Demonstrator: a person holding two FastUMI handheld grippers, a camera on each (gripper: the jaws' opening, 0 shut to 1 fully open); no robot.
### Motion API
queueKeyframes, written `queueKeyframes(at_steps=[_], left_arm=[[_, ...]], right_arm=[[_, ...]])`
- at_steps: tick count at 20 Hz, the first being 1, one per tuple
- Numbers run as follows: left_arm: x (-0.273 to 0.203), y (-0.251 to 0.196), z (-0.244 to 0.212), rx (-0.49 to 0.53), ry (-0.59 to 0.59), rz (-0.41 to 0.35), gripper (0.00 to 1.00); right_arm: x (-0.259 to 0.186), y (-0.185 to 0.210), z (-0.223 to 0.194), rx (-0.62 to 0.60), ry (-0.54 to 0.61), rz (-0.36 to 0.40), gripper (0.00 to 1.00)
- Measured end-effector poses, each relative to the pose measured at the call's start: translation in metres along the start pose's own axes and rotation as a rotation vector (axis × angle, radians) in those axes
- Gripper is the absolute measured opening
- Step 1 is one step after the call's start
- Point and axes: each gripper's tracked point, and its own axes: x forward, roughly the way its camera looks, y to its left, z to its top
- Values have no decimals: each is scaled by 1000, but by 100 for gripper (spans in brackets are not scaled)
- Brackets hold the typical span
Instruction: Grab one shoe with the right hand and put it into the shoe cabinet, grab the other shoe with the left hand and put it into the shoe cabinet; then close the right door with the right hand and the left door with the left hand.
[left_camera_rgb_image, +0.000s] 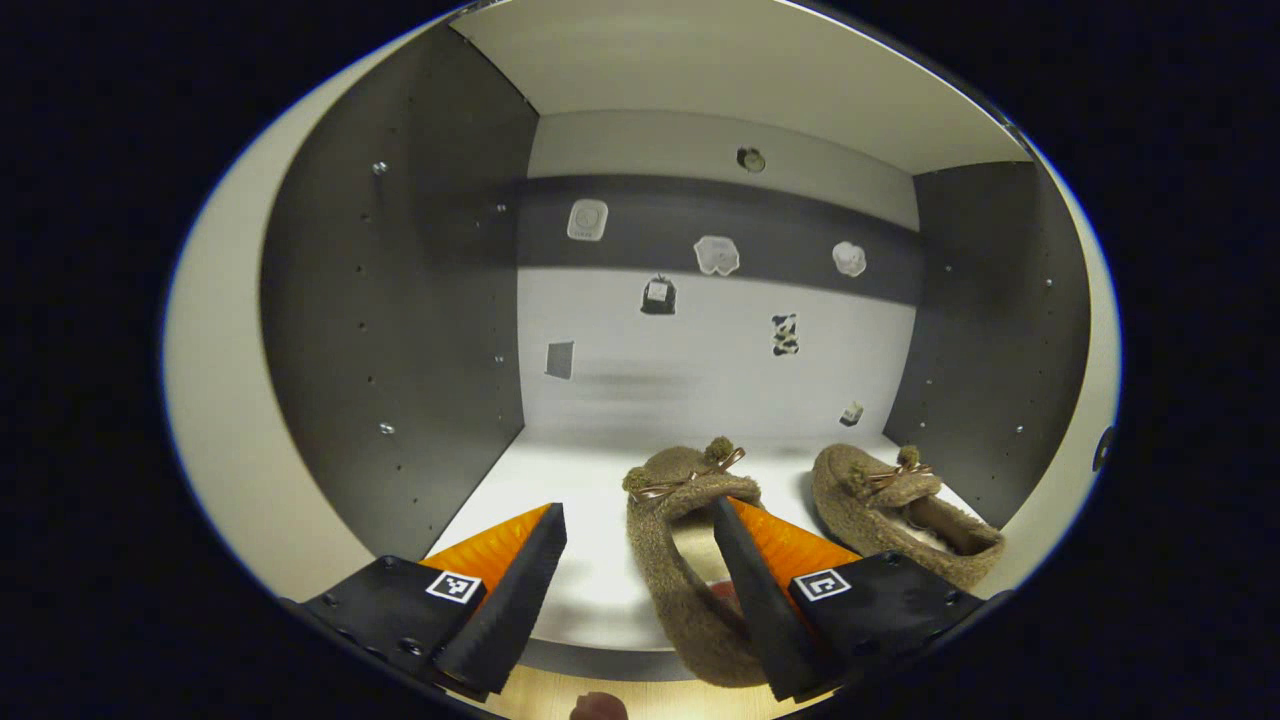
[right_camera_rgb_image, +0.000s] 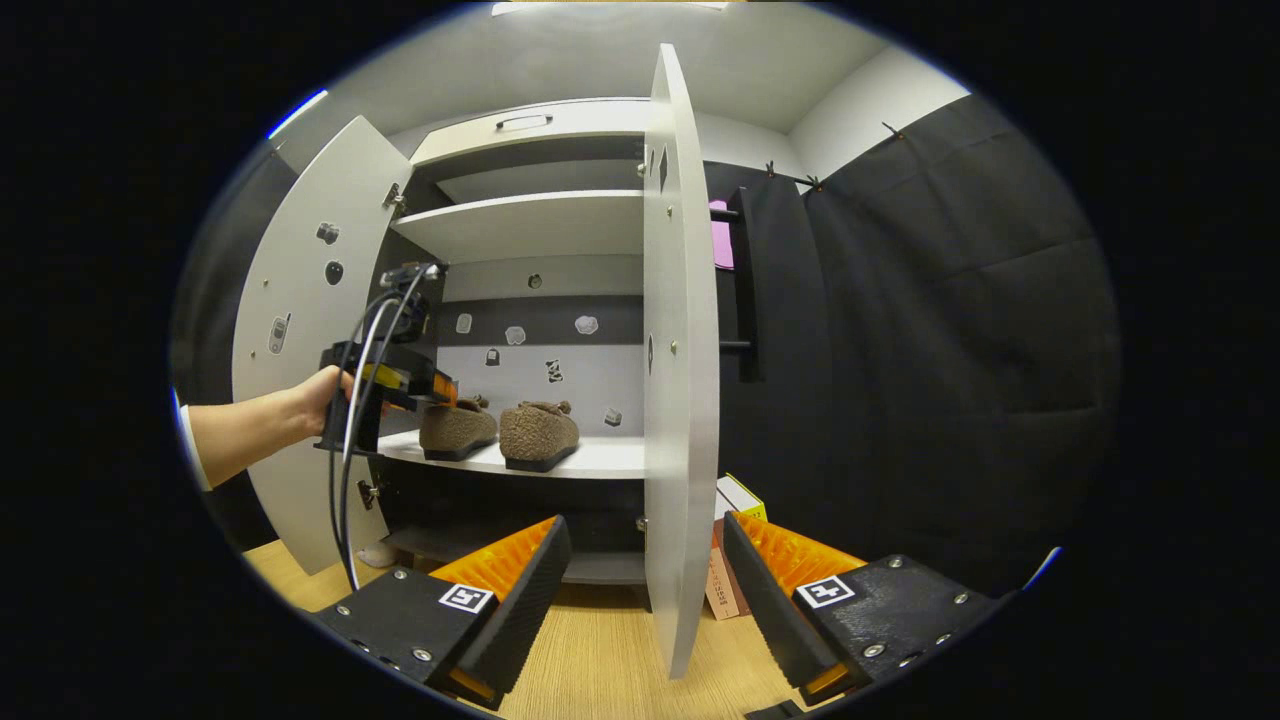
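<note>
Left gripper view: the left gripper (left_camera_rgb_image: 640, 530) hangs with jaws wide apart, gripping nothing; its right finger overlaps the left slipper's (left_camera_rgb_image: 680, 560) opening, beside the right slipper (left_camera_rgb_image: 900, 510), both on the shelf (left_camera_rgb_image: 590, 500). Right gripper view: the right gripper (right_camera_rgb_image: 640, 545) is spread empty before the right door (right_camera_rgb_image: 675, 350).

Shoes (left_camera_rgb_image: 690, 560) (left_camera_rgb_image: 900, 510): fuzzy, matt brown fleece-like cloth, with a glossy thin bow. Cabinet shelf (left_camera_rgb_image: 590, 560): smooth pale laminate, slightly shiny. Side panels (left_camera_rgb_image: 400, 330): matt dark grey board with small metal screws. Doors (right_camera_rgb_image: 680, 350): smooth pale board. Floor (right_camera_rgb_image: 600, 650): light wood-grain.
</note>
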Motion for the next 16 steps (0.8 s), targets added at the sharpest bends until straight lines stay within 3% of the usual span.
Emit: queueKeyframes(at_steps=[3,9,11,12,13,16], left_arm=[[-48,-9,27,-7,-128,-47,97],[-131,-12,45,-5,-239,-80,96],[-155,-11,36,-19,-256,-80,94],[-166,-11,28,-23,-260,-79,99],[-177,-11,18,-21,-266,-78,94],[-203,1,-23,-15,-257,-31,94]], right_arm=[[1,3,2,0,-6,9,94],[0,13,15,-10,-37,43,94],[-2,18,14,0,-37,59,94],[-3,20,13,4,-35,65,94],[-4,22,11,7,-34,72,94],[-5,29,9,15,-29,92,98]])
